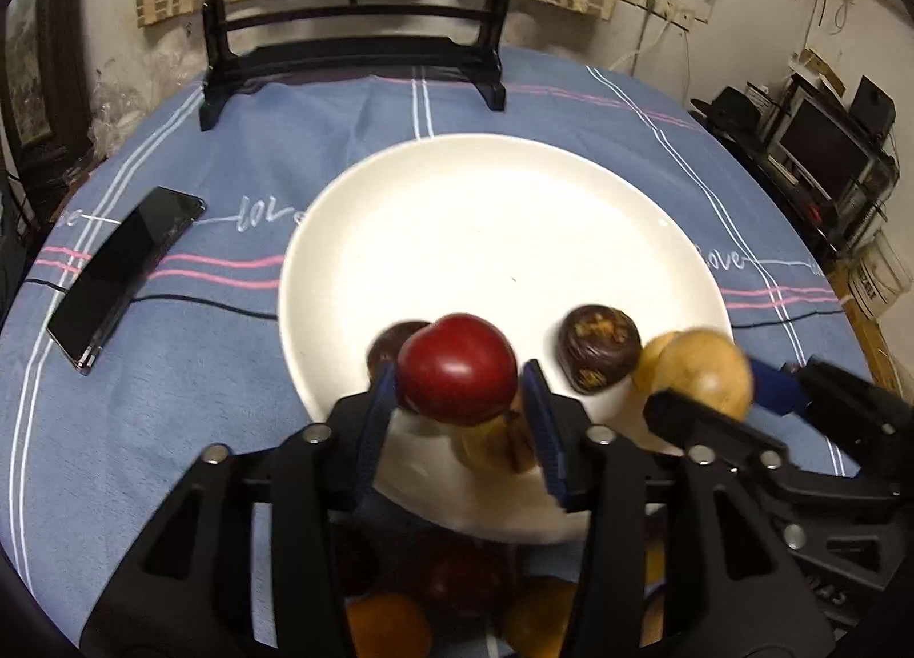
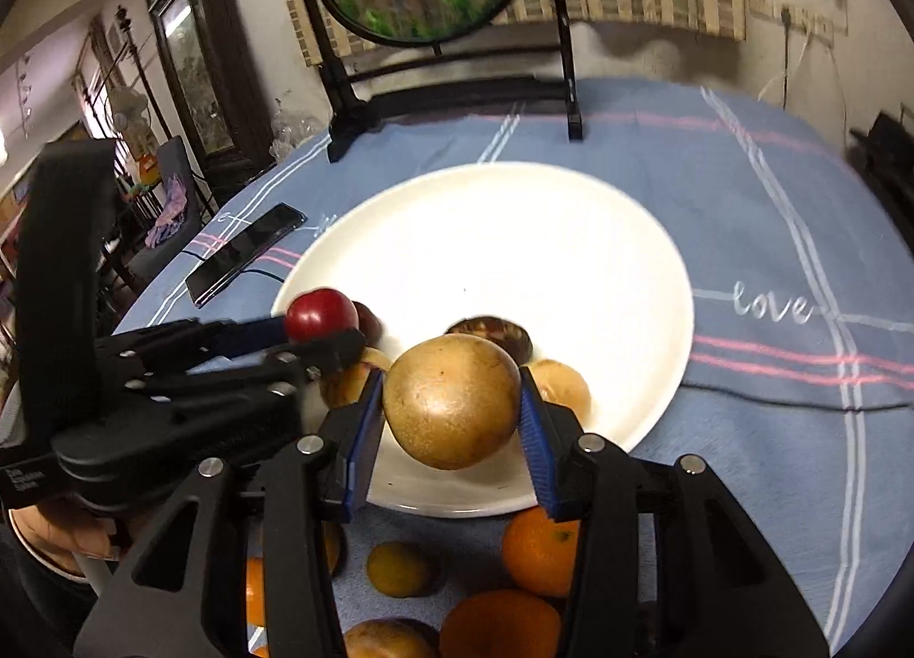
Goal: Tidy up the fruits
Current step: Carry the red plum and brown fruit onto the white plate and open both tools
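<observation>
A large white plate sits on the blue tablecloth. My left gripper is shut on a dark red plum, held above the plate's near left rim. My right gripper is shut on a tan pear, held above the plate's near rim. On the plate lie a dark brown fruit, a second tan fruit and a dark plum. Several oranges and other fruits lie on the cloth in front of the plate.
A black phone with a thin cable lies left of the plate. A round painted screen on a black stand stands at the table's back. Shelves with electronics are beyond the right table edge.
</observation>
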